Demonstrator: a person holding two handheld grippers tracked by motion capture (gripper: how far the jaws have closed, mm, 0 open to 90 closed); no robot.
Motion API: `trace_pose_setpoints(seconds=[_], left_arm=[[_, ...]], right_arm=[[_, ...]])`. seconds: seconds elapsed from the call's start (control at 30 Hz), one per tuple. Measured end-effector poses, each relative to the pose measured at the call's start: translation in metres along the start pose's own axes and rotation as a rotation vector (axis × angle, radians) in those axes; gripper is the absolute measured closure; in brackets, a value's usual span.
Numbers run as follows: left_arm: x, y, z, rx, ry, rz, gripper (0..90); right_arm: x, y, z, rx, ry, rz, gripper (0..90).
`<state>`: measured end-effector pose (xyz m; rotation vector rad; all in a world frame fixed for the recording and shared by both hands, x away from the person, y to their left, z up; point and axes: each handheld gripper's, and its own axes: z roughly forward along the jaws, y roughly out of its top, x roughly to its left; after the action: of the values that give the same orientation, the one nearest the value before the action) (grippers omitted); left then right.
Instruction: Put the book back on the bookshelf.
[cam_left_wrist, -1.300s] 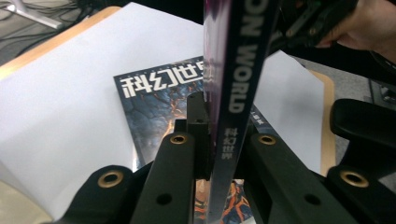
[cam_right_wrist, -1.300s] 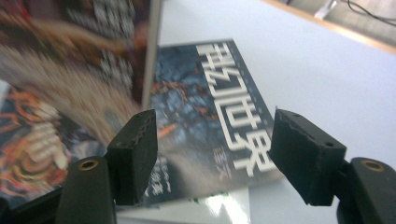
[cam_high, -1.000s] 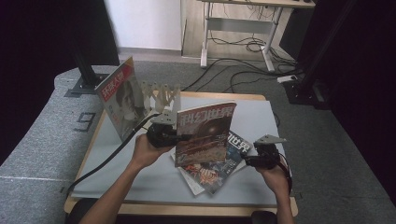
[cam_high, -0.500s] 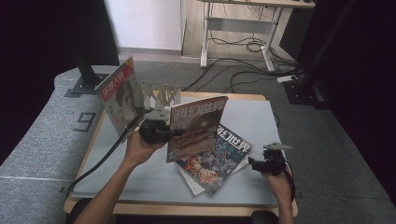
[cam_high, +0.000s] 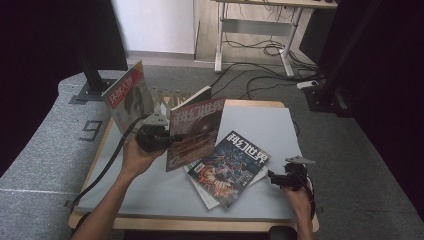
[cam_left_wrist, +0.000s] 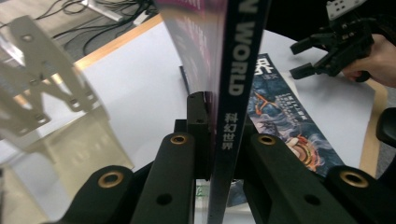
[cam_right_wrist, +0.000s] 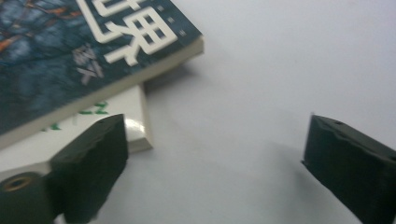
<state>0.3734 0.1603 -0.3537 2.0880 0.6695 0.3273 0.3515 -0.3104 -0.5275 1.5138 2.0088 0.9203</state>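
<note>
left gripper (cam_left_wrist: 219, 154) clamps a dark red magazine (cam_high: 192, 132) upright by its black spine; right gripper (cam_right_wrist: 215, 168) gapes empty

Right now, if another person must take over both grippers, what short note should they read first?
Left gripper: shut on the red magazine, clamped at its spine and held upright above the table.
Right gripper: open, holding nothing, low over the mat beside the blue magazine.
Things: the blue magazine lies flat on a white one; another magazine already stands in the clear rack at the far left.
Done: red magazine lifted off the pile.
Left: probably place it in the rack, then the two flat ones.
</note>
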Motion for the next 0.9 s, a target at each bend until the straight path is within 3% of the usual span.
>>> trace_pose_setpoints(seconds=[0.1, 0.4, 0.83, 0.9], left_arm=[[0.004, -0.001, -0.009, -0.007, 0.017, -0.013, 84.4], [0.010, -0.004, -0.025, -0.007, 0.069, -0.023, 84.4], [0.030, -0.021, -0.052, -0.010, 0.172, -0.093, 84.4], [0.031, -0.022, -0.054, -0.013, 0.173, -0.098, 84.4]], right_arm=[[-0.004, -0.005, 0.003, 0.013, -0.001, 0.019, 0.0], [-0.006, -0.007, 0.004, 0.021, 0.009, 0.018, 0.0], [-0.005, -0.007, 0.004, 0.018, 0.008, 0.019, 0.0], [-0.005, -0.007, 0.004, 0.017, 0.008, 0.018, 0.0]])
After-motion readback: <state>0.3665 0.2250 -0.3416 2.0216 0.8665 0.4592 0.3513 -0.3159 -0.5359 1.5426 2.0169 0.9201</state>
